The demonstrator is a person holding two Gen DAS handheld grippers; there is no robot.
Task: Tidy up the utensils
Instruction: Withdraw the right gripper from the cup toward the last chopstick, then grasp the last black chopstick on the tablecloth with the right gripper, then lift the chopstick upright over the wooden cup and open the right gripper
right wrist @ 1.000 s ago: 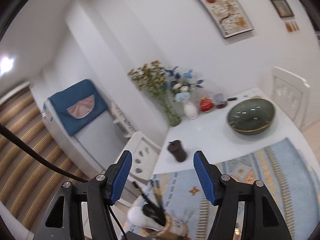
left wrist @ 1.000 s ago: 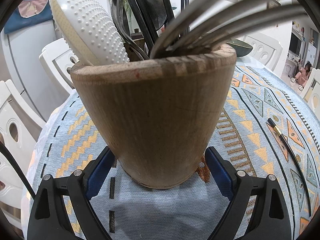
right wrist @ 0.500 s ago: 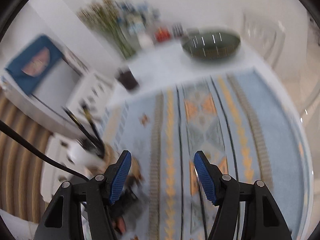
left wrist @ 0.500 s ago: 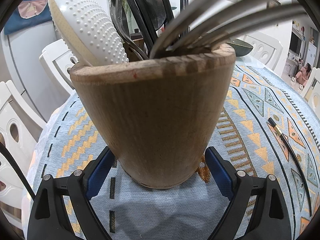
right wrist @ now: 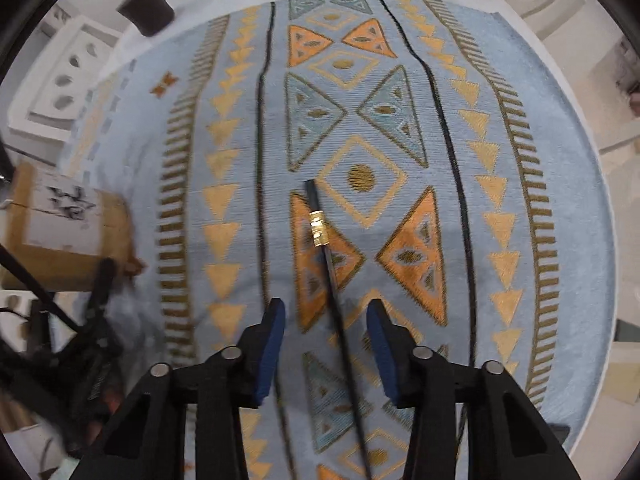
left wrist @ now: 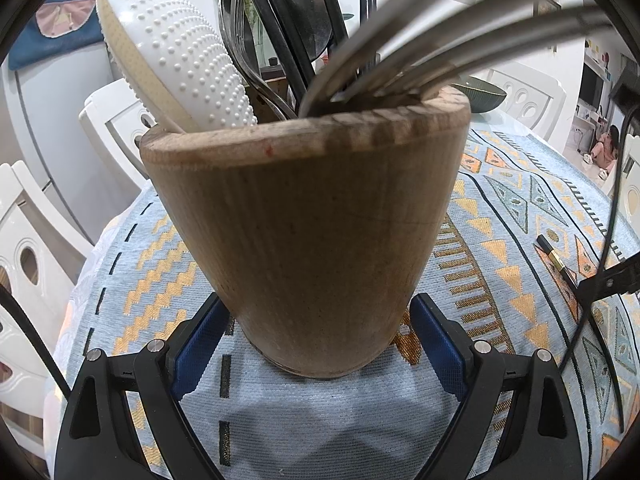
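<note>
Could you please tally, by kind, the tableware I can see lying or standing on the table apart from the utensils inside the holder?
Wooden utensil holder: 1
Black chopstick with a gold band, lying loose on the patterned cloth: 1
Dark green bowl: 1
Small dark cup: 1
Total: 4

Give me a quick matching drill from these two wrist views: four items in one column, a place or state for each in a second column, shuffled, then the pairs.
Things:
1. wooden utensil holder
2. black chopstick
3. white dotted scrubber
4. right gripper

Places or states:
A. lying flat on the patterned cloth
B. standing in the holder, leaning on its rim
C. jaws closing, pads on either side of the chopstick but not touching it
D. upright on the cloth, clamped at its base by the left gripper

Pairs: 1-D, 2-A, 3-B, 4-C
</note>
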